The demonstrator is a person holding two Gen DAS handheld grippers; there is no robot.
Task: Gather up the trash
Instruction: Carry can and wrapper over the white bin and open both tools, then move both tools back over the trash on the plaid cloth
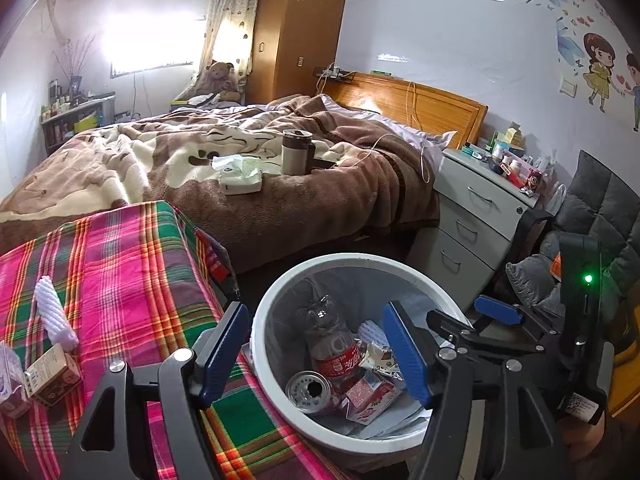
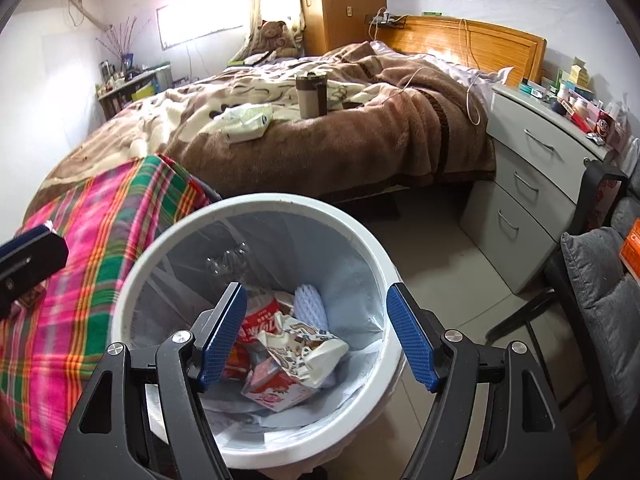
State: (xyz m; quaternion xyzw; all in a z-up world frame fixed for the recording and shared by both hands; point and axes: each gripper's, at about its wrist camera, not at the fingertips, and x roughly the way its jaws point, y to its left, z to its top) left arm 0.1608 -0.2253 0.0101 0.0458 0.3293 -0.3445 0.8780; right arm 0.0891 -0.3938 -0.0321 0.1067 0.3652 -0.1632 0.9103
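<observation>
A white trash bin [image 1: 264, 328] [image 2: 132, 280] with a clear liner stands on the floor beside a plaid-covered surface [image 1: 132, 264]. Inside lie a plastic cola bottle [image 1: 334, 354] [image 2: 260, 320], a can [image 1: 310, 392], a red carton [image 1: 370, 396] [image 2: 276, 392], a crumpled wrapper [image 2: 304, 348] and a foam net [image 2: 310, 304]. My left gripper [image 1: 316, 354] is open and empty over the bin's left rim. My right gripper [image 2: 316, 336] [image 1: 456, 320] is open and empty above the bin. On the plaid lie a white foam net [image 1: 54, 308] and a brown carton [image 1: 52, 374].
A bed with a brown blanket [image 1: 280, 184] holds a tissue pack [image 1: 240, 176] and a tumbler [image 1: 296, 152]. A grey drawer unit [image 2: 532, 184] stands right of the bed. A grey cushioned chair [image 2: 600, 292] stands at the right. Bare floor [image 2: 432, 236] lies between bin and drawers.
</observation>
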